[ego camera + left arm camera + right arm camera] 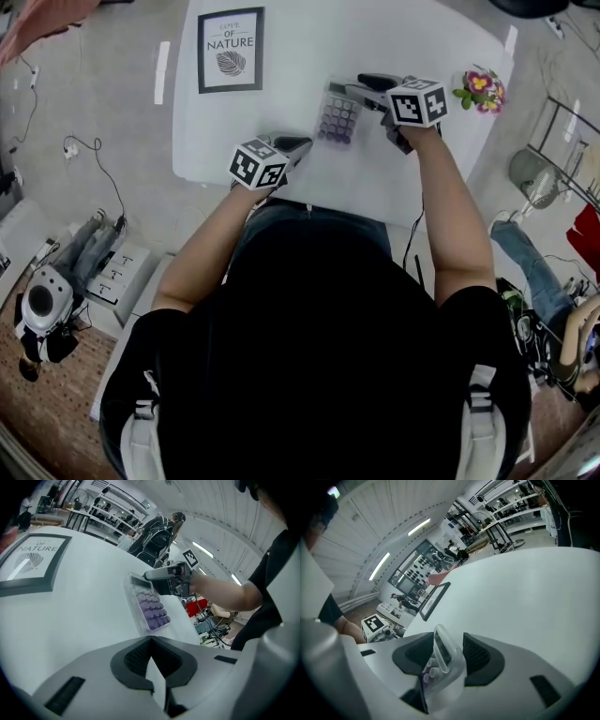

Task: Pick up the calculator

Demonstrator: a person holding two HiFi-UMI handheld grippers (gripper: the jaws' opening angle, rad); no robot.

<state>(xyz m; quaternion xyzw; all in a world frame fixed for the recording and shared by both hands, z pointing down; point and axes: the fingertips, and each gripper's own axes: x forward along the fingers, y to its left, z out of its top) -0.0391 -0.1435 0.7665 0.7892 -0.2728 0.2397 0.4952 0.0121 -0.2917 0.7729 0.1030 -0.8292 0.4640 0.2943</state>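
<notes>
A calculator (338,118) with purple keys in a clear case lies on the white table (309,47), just ahead of me. My right gripper (364,84) comes in from the right and is shut on its display end. In the right gripper view the calculator (443,660) stands slanted between the two pads of the right gripper (445,654). The left gripper view shows the calculator (149,607) with the right gripper (161,575) at its far end. My left gripper (298,143) rests near the table's front edge, left of the calculator, shut with nothing in it (152,670).
A framed "Love of Nature" print (230,49) lies at the table's far left. A small bunch of pink and yellow flowers (481,89) sits at the right edge. Cables, a fan (539,183) and boxes stand on the floor around the table.
</notes>
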